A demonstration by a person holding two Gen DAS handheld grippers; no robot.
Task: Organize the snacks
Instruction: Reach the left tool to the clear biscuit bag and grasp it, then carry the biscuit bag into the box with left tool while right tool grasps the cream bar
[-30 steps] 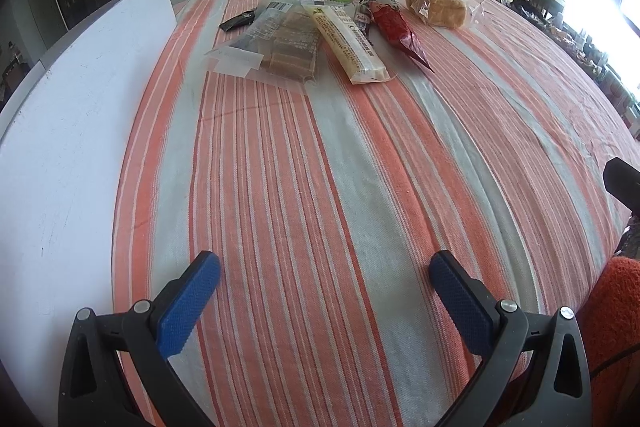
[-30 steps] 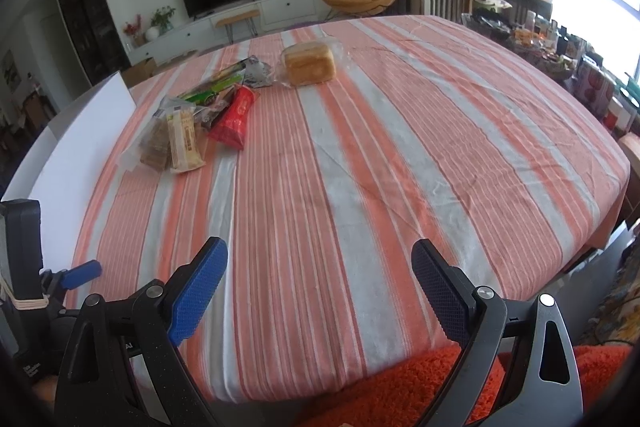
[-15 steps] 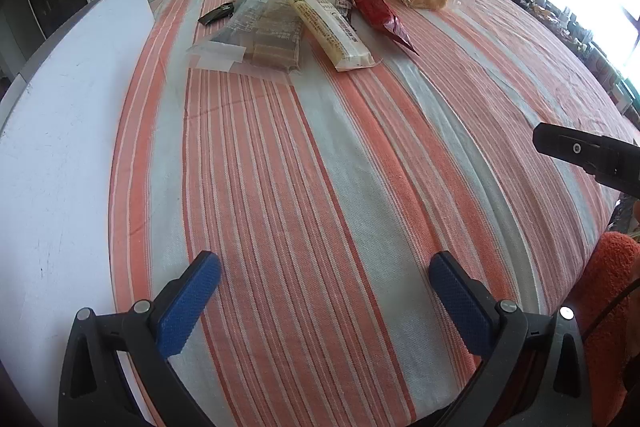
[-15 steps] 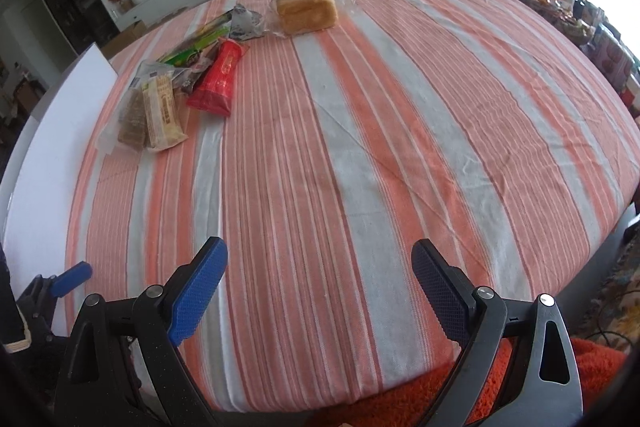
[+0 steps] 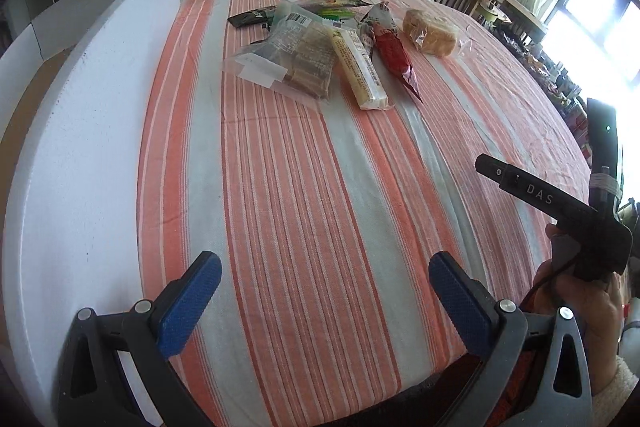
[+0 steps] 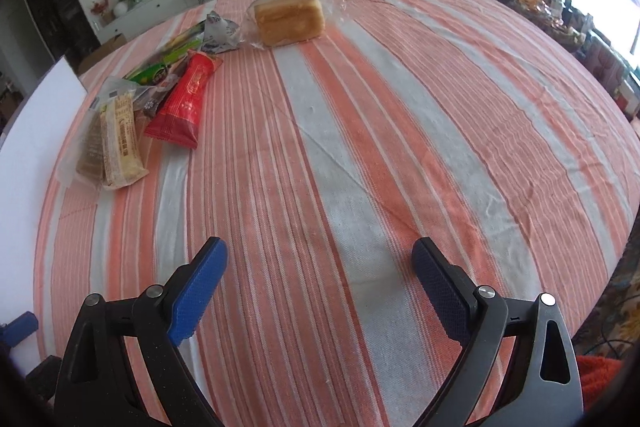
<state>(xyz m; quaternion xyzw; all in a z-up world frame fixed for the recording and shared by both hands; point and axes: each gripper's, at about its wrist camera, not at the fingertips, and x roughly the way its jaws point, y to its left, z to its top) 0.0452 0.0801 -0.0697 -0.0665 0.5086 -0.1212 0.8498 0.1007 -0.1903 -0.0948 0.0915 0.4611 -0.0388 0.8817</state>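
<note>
I have both claws spread wide and holding nothing. My left claw (image 5: 325, 301) hangs low over the near edge of the tabletop with the orange-and-grey striped cloth (image 5: 304, 187), blue pads well apart. My right claw (image 6: 320, 289) is just as wide open above the same cloth, and its black body shows at the right of the left wrist view with the hand (image 5: 576, 291) gripping the handle.

The snacks lie in a loose heap at the far left part of the tabletop, well apart from both claws. From the right wrist I see a long cream-coloured wrapped bar (image 6: 120, 143) resting on a clear bag of brown biscuits (image 6: 89, 151), and just beside them a red foil packet (image 6: 185, 103). Behind that lie a green wrapper (image 6: 160, 71) and a silvery crumpled packet (image 6: 218, 35) (its print is too small to read). The bagged loaf of golden bread (image 6: 289, 17) sits a little apart to the right of the heap.

A white foam board (image 5: 84, 155) stands along the tabletop's left edge.
</note>
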